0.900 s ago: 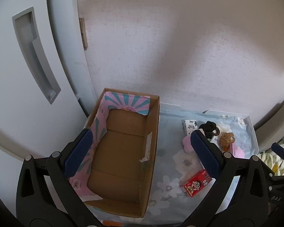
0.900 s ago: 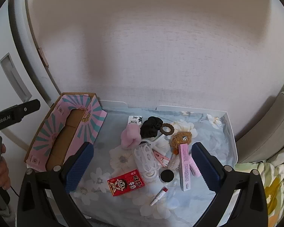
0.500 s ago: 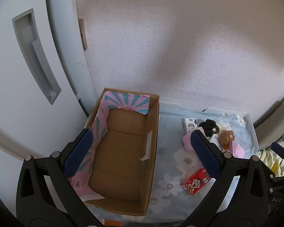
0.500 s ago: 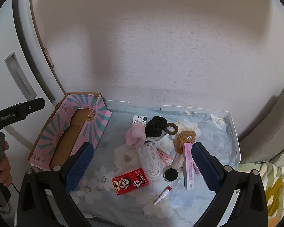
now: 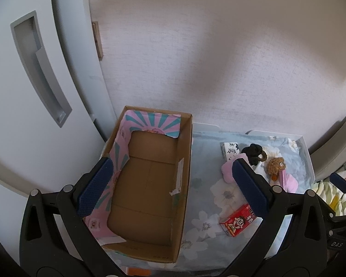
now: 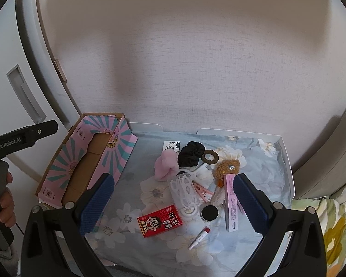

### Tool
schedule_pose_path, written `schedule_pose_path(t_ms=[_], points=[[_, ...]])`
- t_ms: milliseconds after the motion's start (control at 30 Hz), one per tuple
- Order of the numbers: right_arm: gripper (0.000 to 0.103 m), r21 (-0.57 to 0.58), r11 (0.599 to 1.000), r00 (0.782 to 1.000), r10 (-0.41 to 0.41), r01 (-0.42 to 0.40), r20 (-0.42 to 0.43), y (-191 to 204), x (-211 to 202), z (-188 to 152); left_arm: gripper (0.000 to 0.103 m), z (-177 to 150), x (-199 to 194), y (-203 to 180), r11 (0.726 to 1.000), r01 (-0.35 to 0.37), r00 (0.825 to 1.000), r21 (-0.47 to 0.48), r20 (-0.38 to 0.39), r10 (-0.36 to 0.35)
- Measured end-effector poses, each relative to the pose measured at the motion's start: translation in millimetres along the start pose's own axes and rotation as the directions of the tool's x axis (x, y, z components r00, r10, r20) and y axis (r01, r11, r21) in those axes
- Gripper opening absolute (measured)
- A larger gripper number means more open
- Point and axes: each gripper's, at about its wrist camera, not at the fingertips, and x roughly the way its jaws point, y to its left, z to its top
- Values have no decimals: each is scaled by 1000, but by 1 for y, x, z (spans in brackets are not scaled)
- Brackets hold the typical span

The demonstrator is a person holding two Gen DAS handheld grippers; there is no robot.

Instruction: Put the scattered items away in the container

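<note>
An open cardboard box [image 5: 150, 180] with pink and teal flaps stands at the table's left; it also shows in the right wrist view [image 6: 85, 168] and holds nothing. My left gripper [image 5: 173, 184] is open and empty, high above the box. My right gripper [image 6: 173, 198] is open and empty, high above the scattered items: a red carton [image 6: 160, 220], a pink fluffy item [image 6: 166, 166], a black scrunchie [image 6: 191, 153], a clear plastic piece [image 6: 184, 191], a black-lidded jar [image 6: 210, 212], a lipstick [image 6: 200, 237] and a pink slim box [image 6: 231, 202].
A floral cloth covers the white tray table [image 6: 286, 161]. A wall stands right behind it and a white door [image 5: 34, 80] is at the left. A grey cushion [image 6: 329, 161] and patterned bedding [image 6: 334, 230] lie at the right. The left gripper's handle [image 6: 23, 138] shows at far left.
Both grippers have risen and drawn back a little, so the table looks smaller and lower. Jaws stay open. Nothing on the table has moved.
</note>
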Motion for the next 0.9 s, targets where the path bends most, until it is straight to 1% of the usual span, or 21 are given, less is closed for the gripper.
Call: schedule_pose_path(t_ms=[633,900], points=[[103,-6,1000,1000,9,-9,-9,3,3,0,103,0,2,3,1000,-1,1000,1,-1,1],[103,4,1000,1000,7,-7,-9,-3,-3,-2,103,-5,-1,-11,999,11,1000,31,8,-11]])
